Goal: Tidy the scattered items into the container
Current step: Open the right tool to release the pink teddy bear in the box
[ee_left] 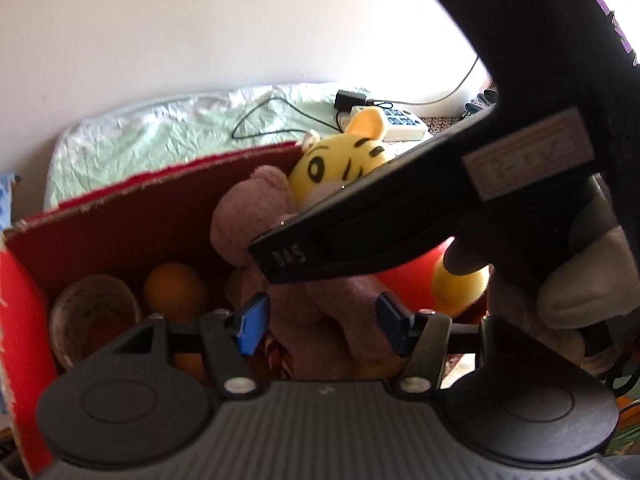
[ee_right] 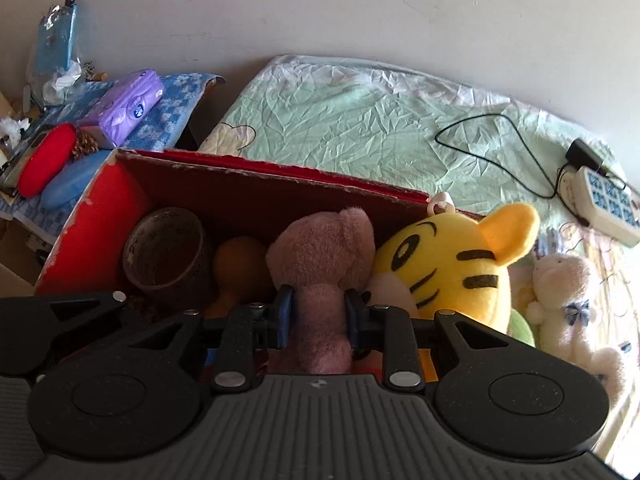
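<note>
A red cardboard box (ee_right: 248, 168) sits on the bed and holds a brown tape roll (ee_right: 164, 248), an orange ball (ee_right: 236, 264), a pink plush (ee_right: 324, 256) and a yellow tiger plush (ee_right: 448, 264). My right gripper (ee_right: 318, 316) is shut on the pink plush over the box. My left gripper (ee_left: 320, 320) is open, its blue pads on either side of the pink plush (ee_left: 248, 216) without clamping it. The box (ee_left: 120, 216), the tape roll (ee_left: 92, 312), the ball (ee_left: 176, 288) and the tiger (ee_left: 336, 160) show in the left wrist view. The right tool's black body (ee_left: 400, 208) crosses that view.
A white plush (ee_right: 560, 300) lies on the bed right of the box. A power strip (ee_right: 604, 204) with a black cable (ee_right: 500, 152) lies at the back right. A side table at the left holds a purple tissue pack (ee_right: 128, 104), a red case (ee_right: 44, 164) and a blue case (ee_right: 68, 184).
</note>
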### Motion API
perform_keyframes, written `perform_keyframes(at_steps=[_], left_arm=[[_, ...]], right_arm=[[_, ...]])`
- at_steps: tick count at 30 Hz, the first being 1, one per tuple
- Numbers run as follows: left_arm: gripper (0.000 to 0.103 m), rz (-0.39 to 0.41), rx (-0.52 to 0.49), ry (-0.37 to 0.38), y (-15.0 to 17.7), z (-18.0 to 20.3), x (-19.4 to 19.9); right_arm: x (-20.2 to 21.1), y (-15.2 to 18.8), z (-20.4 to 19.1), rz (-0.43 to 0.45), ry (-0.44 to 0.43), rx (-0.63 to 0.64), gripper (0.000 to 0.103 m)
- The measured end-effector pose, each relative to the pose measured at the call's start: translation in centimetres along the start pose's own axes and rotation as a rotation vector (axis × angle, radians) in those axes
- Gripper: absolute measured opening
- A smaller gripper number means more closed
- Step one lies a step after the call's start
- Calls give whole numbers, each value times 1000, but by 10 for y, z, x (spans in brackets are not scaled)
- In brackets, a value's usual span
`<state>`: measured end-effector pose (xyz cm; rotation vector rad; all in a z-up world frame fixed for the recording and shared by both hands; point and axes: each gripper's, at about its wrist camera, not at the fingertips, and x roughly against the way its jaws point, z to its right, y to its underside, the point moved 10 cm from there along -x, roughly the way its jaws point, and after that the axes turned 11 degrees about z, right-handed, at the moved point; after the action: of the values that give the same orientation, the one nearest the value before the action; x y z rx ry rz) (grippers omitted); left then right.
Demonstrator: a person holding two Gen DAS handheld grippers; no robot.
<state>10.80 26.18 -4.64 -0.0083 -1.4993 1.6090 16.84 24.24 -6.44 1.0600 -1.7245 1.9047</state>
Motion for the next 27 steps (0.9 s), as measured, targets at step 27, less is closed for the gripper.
perform_keyframes(at_steps=[27], left_arm=[[71, 16, 25, 7, -8, 9, 14]], right_arm=[[66, -8, 49, 210, -103, -341, 37]])
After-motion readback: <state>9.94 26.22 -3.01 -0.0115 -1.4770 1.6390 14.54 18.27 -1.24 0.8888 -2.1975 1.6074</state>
